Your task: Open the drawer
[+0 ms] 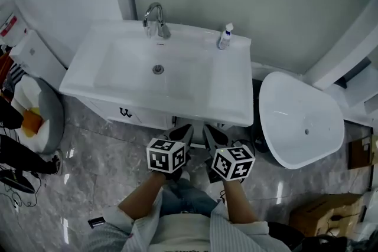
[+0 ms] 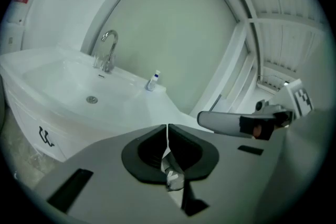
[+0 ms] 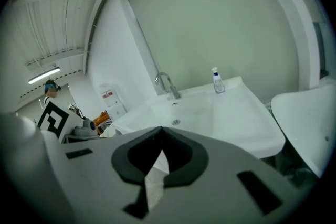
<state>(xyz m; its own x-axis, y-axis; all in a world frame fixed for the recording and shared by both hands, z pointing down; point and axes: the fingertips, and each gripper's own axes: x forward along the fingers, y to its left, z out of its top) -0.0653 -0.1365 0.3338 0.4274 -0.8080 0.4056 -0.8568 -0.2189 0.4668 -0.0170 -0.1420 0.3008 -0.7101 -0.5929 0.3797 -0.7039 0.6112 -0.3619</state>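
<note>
Drawer front (image 1: 142, 117) sits under the front rim of the washbasin (image 1: 231, 97) and appears fully closed. Its long axis runs along that rim, and its dark handle (image 1: 125, 113) is mounted toward the left end. Left gripper (image 1: 184, 130) and right gripper (image 1: 211, 131) hover side by side before the vanity, each with its jaws pressed together on nothing. The handle lies left of and lower than both sets of jaws. Of the 2, the left gripper is nearer and better placed to pull.
</note>
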